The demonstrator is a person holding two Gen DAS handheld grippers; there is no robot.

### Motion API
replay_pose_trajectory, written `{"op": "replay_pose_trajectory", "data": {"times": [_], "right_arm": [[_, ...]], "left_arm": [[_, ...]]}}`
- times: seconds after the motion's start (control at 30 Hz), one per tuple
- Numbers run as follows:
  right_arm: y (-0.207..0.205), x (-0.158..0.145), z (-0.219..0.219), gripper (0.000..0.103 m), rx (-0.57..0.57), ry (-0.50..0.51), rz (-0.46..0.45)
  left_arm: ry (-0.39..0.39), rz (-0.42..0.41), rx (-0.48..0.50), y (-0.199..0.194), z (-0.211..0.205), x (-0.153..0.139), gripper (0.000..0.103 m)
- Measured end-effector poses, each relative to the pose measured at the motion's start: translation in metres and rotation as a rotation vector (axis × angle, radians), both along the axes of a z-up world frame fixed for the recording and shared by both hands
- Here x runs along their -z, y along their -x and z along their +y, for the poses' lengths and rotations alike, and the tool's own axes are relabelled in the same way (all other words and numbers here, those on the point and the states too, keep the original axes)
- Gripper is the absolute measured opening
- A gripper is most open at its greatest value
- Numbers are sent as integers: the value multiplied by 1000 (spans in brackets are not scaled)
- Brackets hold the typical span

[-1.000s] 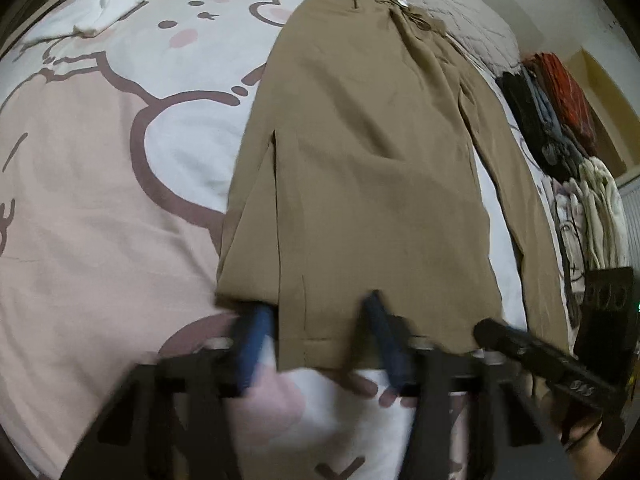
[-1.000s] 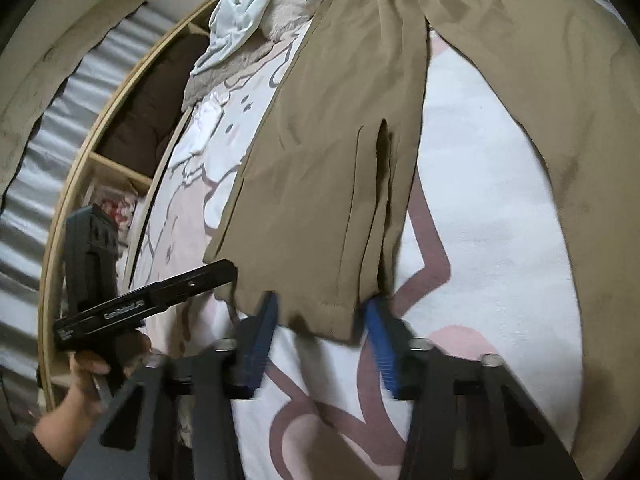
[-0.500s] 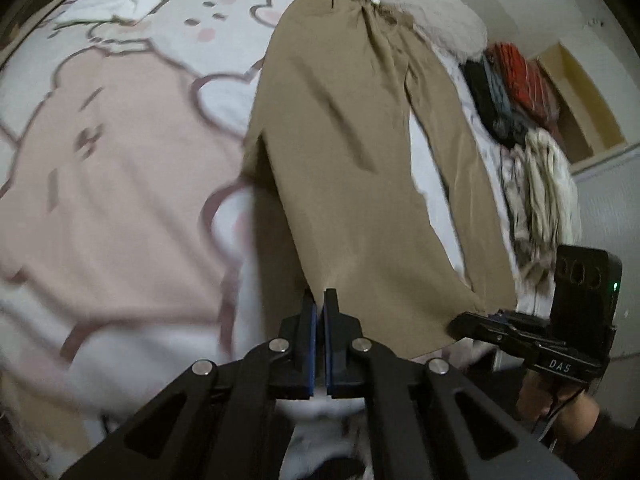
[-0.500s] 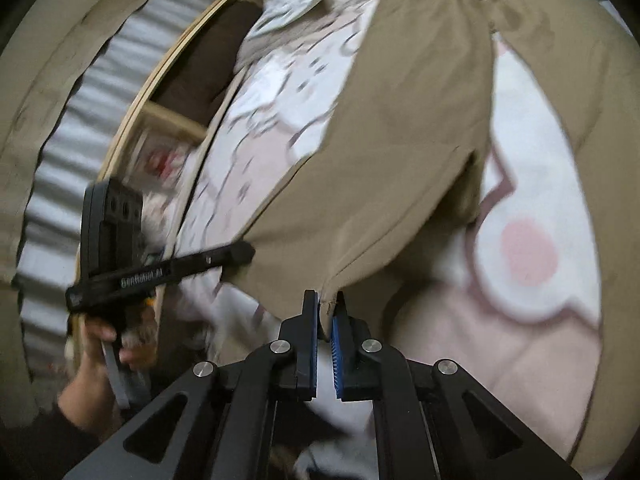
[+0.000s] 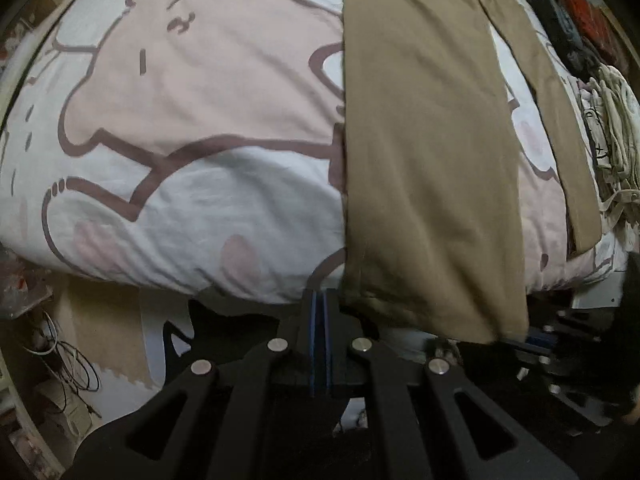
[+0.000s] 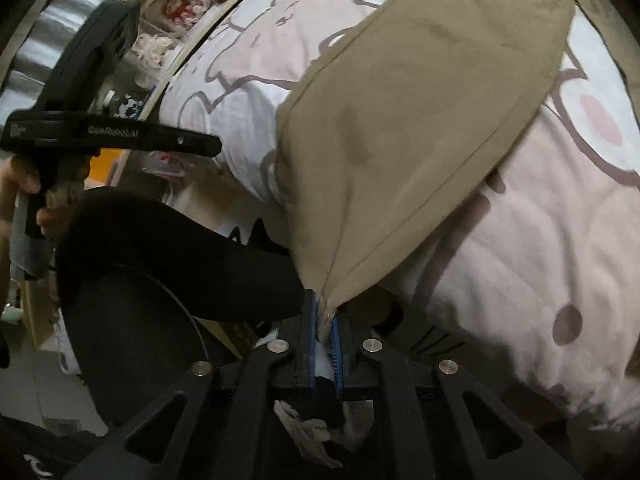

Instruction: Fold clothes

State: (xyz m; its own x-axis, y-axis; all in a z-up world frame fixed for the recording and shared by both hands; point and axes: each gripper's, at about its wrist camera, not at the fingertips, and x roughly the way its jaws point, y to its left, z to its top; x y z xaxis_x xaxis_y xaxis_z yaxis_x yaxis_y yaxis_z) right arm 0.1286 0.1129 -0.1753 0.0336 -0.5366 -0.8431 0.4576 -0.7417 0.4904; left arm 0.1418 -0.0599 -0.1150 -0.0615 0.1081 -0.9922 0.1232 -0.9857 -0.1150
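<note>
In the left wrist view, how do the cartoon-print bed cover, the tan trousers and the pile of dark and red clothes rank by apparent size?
1. Pink-and-white cartoon-print bed cover
2. Tan trousers
3. Pile of dark and red clothes, though it lies far from the camera, so its true size is unsure.

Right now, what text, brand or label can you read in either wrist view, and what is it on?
White lettering on the bar of the left gripper in the right wrist view: blurred, roughly "GenRobot.AI", not certain.
Small white marking at that bar's near end: too small to read.
Left wrist view: nothing readable.
</note>
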Motion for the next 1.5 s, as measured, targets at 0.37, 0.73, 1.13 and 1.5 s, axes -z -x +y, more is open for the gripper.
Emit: {"op": "replay_pose_trajectory", "data": {"times": [0.37, 0.73, 1.13, 1.5], "right_arm": [[37, -80, 196, 88, 451, -78, 176], [29, -2, 346, 72, 899, -164, -211], [43, 13, 338, 7, 969, 165, -280], [209, -42, 271, 5, 715, 112, 25]], "left_arm": [[-175, 169, 279, 29, 146, -1, 50], [-403, 113, 436, 62, 286, 43, 50], [-431, 190, 444, 69, 308, 35, 50], [-339, 402, 416, 74, 290, -5, 50]]}}
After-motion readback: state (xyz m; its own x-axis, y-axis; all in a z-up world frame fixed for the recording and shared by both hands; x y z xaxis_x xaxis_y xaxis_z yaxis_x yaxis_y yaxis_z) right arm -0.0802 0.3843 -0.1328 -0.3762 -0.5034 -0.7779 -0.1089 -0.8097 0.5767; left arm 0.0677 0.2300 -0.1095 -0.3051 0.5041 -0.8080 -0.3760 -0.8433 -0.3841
